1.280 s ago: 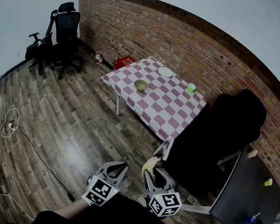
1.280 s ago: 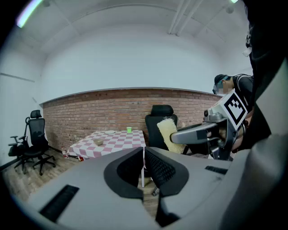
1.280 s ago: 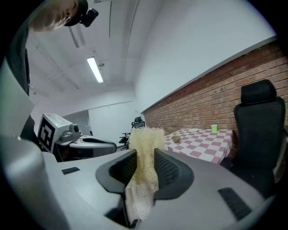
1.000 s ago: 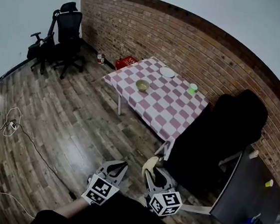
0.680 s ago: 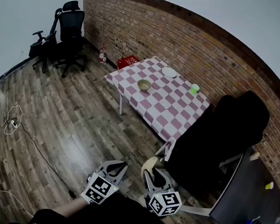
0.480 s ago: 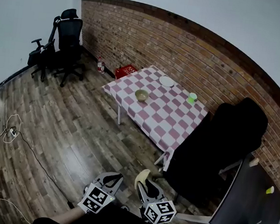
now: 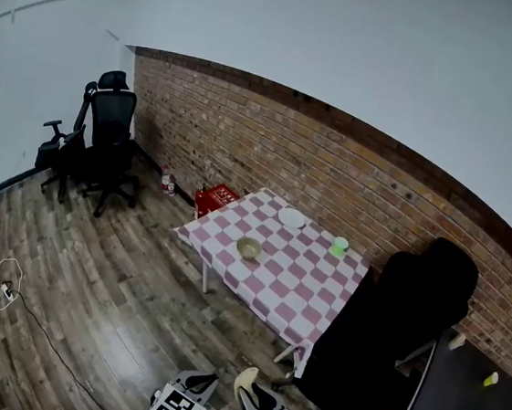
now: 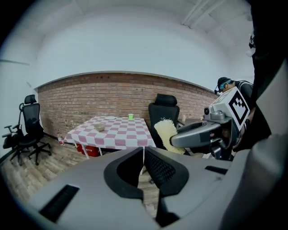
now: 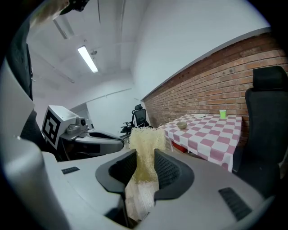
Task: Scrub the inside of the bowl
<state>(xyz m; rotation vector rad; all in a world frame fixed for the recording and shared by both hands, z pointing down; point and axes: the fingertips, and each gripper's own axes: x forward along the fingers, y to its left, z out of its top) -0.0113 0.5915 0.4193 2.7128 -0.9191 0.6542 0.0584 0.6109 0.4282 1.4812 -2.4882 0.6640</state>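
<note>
Bowl: we see the small pale bowl [image 7: 249,248] standing upright on the bench [image 7: 288,284], near the bench's left end and well apart from both claws.
Bench: it carries a pink-and-white chequered cloth and stands against the brick wall [image 7: 272,146].
Other things on the bench: a white plate [image 7: 291,217] lies behind the bowl towards the wall, and a green cup [image 7: 338,247] stands further right, apart from both.
Scrubber: a pale yellow, stringy scrubber [image 9: 143,137] stands up between the jaws of our right claw [image 9: 144,155], its frayed top above the jaw tips.
Right claw: clamped on the scrubber, held low in the head view, far short of the bench.
Left claw: our left claw [image 8: 143,153] has its jaws drawn together with only a thin slit between them, nothing in it; it sits just beside the right claw.
Room: a black chair [image 7: 410,300] stands at the bench's right end, a red crate [image 7: 216,197] sits on the wooden floor [image 7: 111,266] by the wall, and an office chair [image 7: 108,137] stands at the far left.
</note>
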